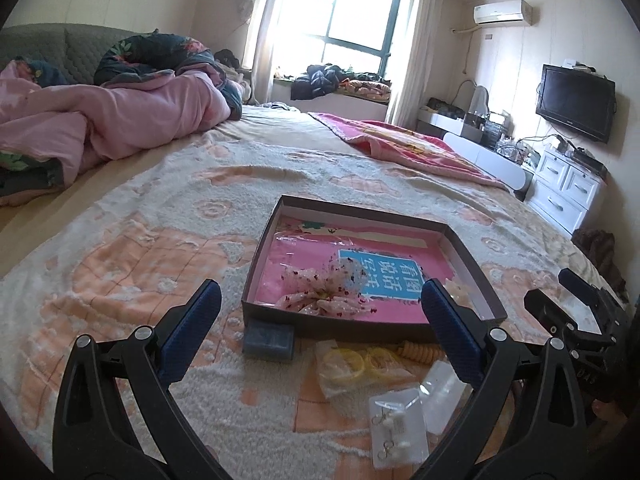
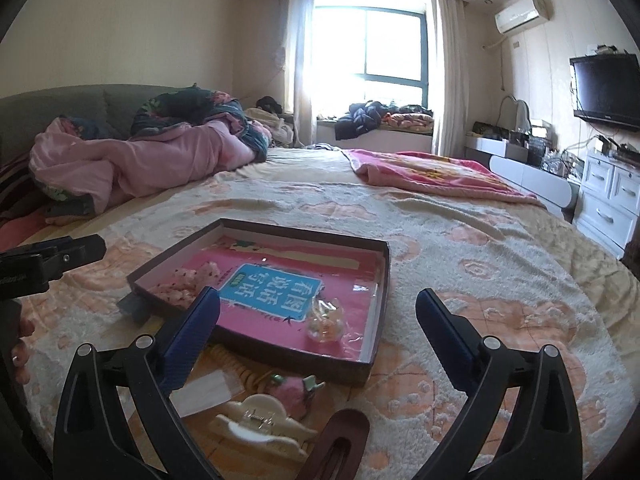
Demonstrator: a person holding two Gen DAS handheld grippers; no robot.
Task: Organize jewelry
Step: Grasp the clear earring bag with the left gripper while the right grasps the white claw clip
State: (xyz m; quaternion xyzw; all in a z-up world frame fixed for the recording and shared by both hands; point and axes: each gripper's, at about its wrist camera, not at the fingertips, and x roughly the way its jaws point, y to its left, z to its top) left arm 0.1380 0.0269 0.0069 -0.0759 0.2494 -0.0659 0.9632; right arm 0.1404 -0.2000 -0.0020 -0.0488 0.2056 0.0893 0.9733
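- Left gripper [image 1: 320, 300] is spread wide with nothing between the blue pads, raised above the bedspread [image 1: 140, 240] and looking down over the near edge of the shallow box [image 1: 472, 258].
- In that box, on the pink book [image 1: 288, 264], lies a spotted fabric scrunchie [image 1: 324, 290], just past the left gripper's tips.
- Nearer than the box, between the left gripper's fingers: a grey-blue case [image 1: 268, 340] touching the box wall, yellow rings in a clear bag [image 1: 352, 364], an orange spiral tie [image 1: 420, 352], and an earring card [image 1: 396, 428] closest in.
- Right gripper [image 2: 318, 310] also stands wide open and holds nothing, pointing at the box's near right corner [image 2: 372, 360].
- A small clear bag of orange pieces [image 2: 326, 320] sits inside the box, right between the right gripper's fingers.
- Below it, outside the box, a cream claw clip [image 2: 260, 420], a pink ornament [image 2: 288, 394] and a brown clip [image 2: 340, 444] lie on the bedspread, close under the right gripper.
- At the left edge of the right view, the other gripper shows, well apart.
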